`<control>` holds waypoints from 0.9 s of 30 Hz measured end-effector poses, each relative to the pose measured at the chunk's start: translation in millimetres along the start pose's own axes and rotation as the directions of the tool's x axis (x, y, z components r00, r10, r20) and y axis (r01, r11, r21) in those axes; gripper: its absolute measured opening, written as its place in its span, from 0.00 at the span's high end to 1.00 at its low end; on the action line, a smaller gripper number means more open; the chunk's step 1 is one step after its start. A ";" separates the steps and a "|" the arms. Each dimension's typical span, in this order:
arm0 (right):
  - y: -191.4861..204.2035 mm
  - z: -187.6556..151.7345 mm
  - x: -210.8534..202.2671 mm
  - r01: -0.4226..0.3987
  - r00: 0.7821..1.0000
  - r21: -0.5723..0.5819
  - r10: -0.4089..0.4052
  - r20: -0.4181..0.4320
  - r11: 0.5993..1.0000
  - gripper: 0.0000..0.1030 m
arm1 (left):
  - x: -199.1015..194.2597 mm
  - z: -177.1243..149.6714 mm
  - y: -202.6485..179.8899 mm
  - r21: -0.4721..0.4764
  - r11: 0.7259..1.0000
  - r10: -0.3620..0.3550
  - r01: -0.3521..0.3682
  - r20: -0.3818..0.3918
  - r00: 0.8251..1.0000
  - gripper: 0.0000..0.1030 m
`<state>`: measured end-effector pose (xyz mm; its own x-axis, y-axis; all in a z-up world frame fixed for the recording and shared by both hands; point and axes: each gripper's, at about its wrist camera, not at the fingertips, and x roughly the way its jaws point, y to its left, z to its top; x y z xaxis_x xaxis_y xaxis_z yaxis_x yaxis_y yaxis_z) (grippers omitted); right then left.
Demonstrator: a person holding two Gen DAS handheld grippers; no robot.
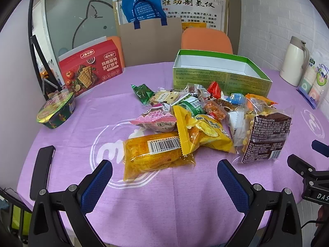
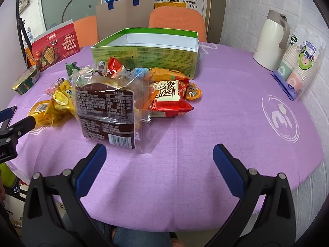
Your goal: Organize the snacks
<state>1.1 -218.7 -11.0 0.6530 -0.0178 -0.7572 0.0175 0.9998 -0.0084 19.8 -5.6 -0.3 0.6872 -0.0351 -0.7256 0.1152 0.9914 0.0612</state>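
While both our left claw [image 1: 164, 171] and right claw [image 2: 159, 156] gape wide and empty, the crinkly brown-labelled clear snack packet [image 2: 107, 113] leans on the pile before the open green cardboard box [image 2: 144, 49]; light, slippery, we'd pinch its sealed edge.

Heaped snack packets [image 1: 197, 121] – jumbled, overlapping – just before the open green box [image 1: 221, 72].

Office meeting corner: wall poster [image 1: 191, 10], frosted glass partition [image 1: 78, 20] (orange chair [image 1: 205, 40] too)
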 end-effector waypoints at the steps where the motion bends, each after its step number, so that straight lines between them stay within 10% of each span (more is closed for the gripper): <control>1: 0.0 0.2 0.3 -0.001 1.000 0.000 0.001 0.000 1.000 0.00 | 0.1 0.1 0.3 0.000 1.000 0.000 0.000 0.000 1.000 0.00; 16: 7.0 37.3 -29.9 -0.156 0.967 -0.014 0.156 0.201 0.988 0.01 | -7.9 24.9 36.2 0.001 1.000 -0.011 0.011 0.065 0.998 0.00; 23: 40.2 56.1 8.6 -0.259 0.955 -0.091 0.269 0.124 0.962 0.53 | -11.2 15.1 53.1 -0.018 0.998 -0.051 0.052 0.053 0.997 0.00; 27: 48.2 25.6 -16.0 -0.250 0.946 -0.213 0.285 0.152 0.944 0.53 | -5.8 6.8 54.2 -0.027 0.993 -0.115 0.115 0.012 0.993 0.00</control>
<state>10.8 -170.5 17.5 0.7383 0.2668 -0.6195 -0.3082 0.9504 0.0421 26.9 47.4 11.8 0.6777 -0.1500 -0.7199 0.1744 0.9838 -0.0409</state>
